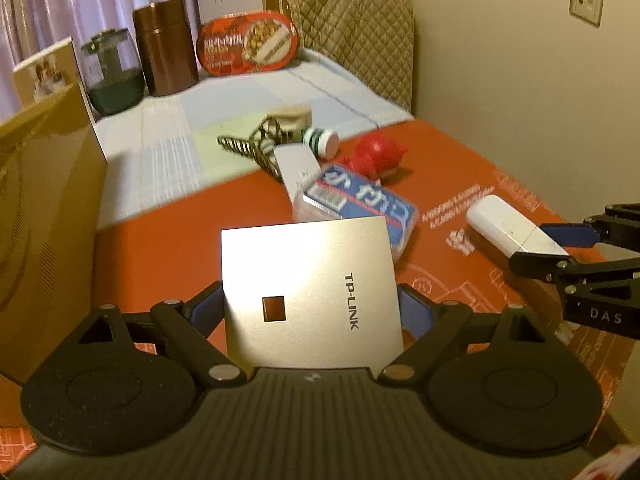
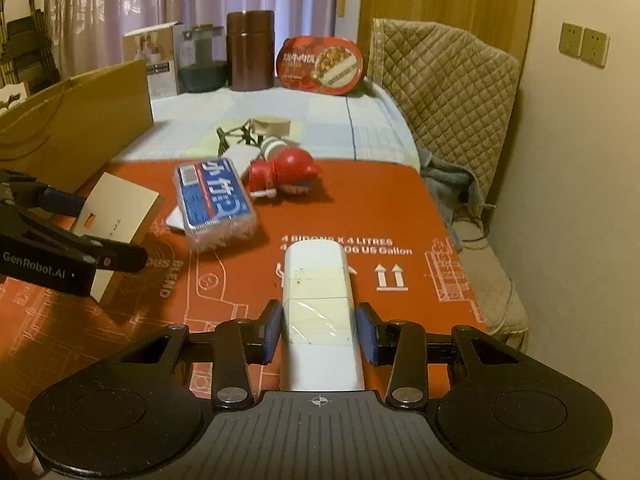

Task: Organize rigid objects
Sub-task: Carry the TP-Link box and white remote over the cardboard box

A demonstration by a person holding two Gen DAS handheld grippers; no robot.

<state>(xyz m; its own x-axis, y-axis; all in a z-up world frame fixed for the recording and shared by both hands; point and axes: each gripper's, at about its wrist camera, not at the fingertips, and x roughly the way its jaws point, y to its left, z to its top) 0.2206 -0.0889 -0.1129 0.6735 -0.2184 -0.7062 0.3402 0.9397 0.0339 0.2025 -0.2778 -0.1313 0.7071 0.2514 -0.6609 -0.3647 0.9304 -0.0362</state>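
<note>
My left gripper (image 1: pixel 311 308) is shut on a flat silver TP-LINK plate (image 1: pixel 310 292) and holds it above the red cardboard (image 1: pixel 180 248); the plate also shows in the right wrist view (image 2: pixel 120 216). My right gripper (image 2: pixel 319 330) is shut on a white oblong device (image 2: pixel 318 304), which also shows in the left wrist view (image 1: pixel 512 230). A blue packet (image 2: pixel 214 200), a red toy (image 2: pixel 288 174), a green-and-white bottle (image 1: pixel 322 141) and a white flat remote-like piece (image 1: pixel 296 170) lie in the middle.
A brown cardboard box (image 1: pixel 44 216) stands at the left. A brown canister (image 2: pixel 250 50), a glass jar (image 2: pixel 202 60), a white carton (image 2: pixel 156 56) and a red food tub (image 2: pixel 320 65) stand at the back. A quilted chair (image 2: pixel 444 80) and the wall are to the right.
</note>
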